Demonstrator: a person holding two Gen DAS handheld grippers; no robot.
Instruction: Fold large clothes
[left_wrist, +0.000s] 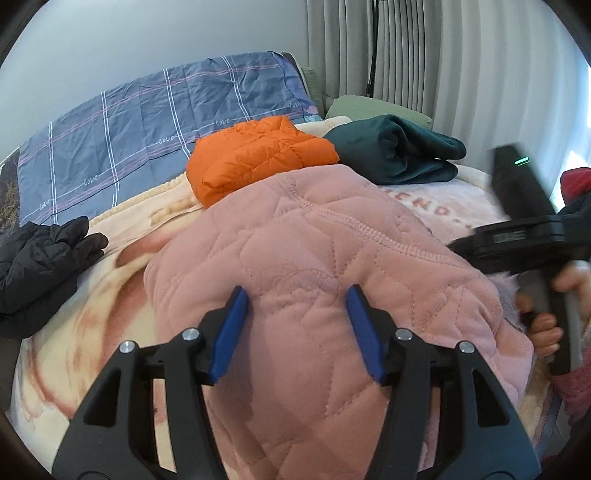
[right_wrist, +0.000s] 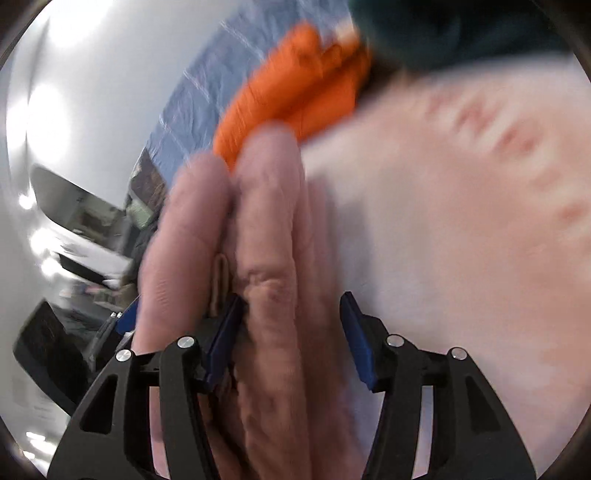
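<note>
A pink quilted garment (left_wrist: 314, 277) lies bunched on the bed. My left gripper (left_wrist: 298, 314) hovers right over it with its blue pads (left_wrist: 236, 328) spread apart and the fabric bulging up between them, not pinched. In the blurred right wrist view, thick folds of the same pink garment (right_wrist: 266, 258) stand between the jaws of my right gripper (right_wrist: 291, 325). Its left pad (right_wrist: 225, 332) lies against the folds; the right pad stands clear of them. The right tool's black body (left_wrist: 517, 240) shows at the garment's right side, with a person's hand (left_wrist: 543, 328) around its handle.
Behind the pink garment lie a folded orange puffer jacket (left_wrist: 258, 158) and a folded dark green garment (left_wrist: 399, 151). A black jacket (left_wrist: 40, 266) sits at the left. A blue plaid quilt (left_wrist: 147, 129), a green pillow (left_wrist: 369, 107) and grey curtains (left_wrist: 406, 48) are beyond. A pink lettered blanket (left_wrist: 436, 210) covers the bed.
</note>
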